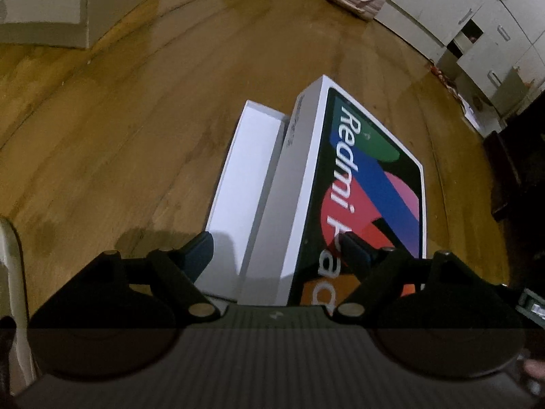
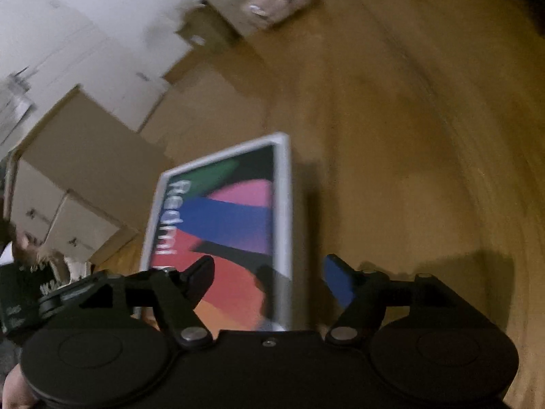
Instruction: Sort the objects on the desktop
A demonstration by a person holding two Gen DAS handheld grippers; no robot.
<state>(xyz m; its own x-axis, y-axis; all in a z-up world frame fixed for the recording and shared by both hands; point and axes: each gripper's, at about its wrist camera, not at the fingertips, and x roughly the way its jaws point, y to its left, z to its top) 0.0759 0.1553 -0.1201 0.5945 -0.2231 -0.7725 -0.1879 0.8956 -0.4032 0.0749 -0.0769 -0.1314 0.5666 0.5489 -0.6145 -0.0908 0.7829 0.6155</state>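
Left claw (image 1: 277, 248) straddles lid (image 1: 340, 187) (tilted).

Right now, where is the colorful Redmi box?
In the left wrist view the Redmi box sits centre-right on the wooden table, tilted over the open white box on its left, just ahead of the left gripper.

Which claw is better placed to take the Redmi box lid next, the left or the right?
Probably the left. The left claw is open and straddles the Redmi box lid at its near edge, beside the white tray. The right claw is also open around the lid's other edge, but its view is motion-blurred.
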